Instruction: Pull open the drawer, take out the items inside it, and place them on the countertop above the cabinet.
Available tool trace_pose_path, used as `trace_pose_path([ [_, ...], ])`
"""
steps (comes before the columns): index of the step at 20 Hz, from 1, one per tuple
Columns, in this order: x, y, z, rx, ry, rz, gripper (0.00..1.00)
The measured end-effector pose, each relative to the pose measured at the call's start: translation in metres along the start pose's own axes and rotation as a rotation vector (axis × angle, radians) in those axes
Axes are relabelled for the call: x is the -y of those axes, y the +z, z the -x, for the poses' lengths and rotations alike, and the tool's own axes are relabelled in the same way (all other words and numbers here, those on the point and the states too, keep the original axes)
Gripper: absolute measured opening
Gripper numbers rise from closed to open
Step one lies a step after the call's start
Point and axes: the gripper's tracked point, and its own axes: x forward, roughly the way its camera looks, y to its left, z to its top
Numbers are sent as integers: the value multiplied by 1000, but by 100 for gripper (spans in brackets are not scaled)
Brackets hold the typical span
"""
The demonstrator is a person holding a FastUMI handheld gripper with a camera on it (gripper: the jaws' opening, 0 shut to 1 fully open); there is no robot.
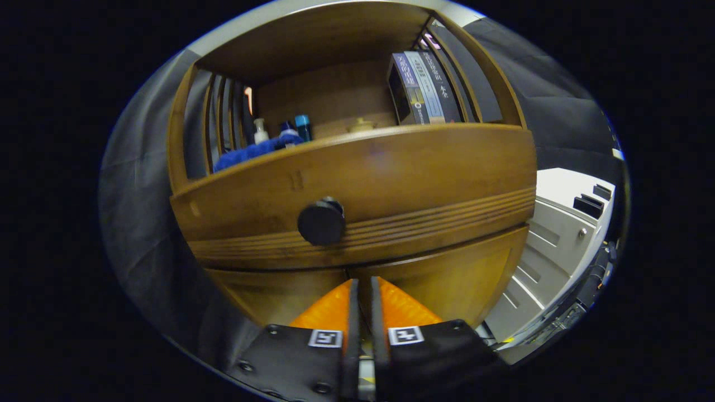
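Gripper view: the gripper (363, 285) has its fingers nearly together, holding nothing, below the drawer (357, 184). The knob (321, 221) sits at eleven o'clock from the tips. So narrow a gap could likely bump the knob instead of straddling it, and the drawer would stay closed.

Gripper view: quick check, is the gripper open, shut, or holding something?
Gripper: shut, fingers nearly together, holding nothing, below and short of the drawer knob.
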Motion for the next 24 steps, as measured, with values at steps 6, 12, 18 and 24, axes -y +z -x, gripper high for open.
trace_pose_path([
  [6, -17, 48, 5, 109, 13, 82, 89],
  [12, -28, 49, -22, 80, 18, 118, 87],
  [18, -25, 40, -51, 31, -5, 102, 57],
  [24, -27, 41, -28, 13, 12, 100, 40],
])
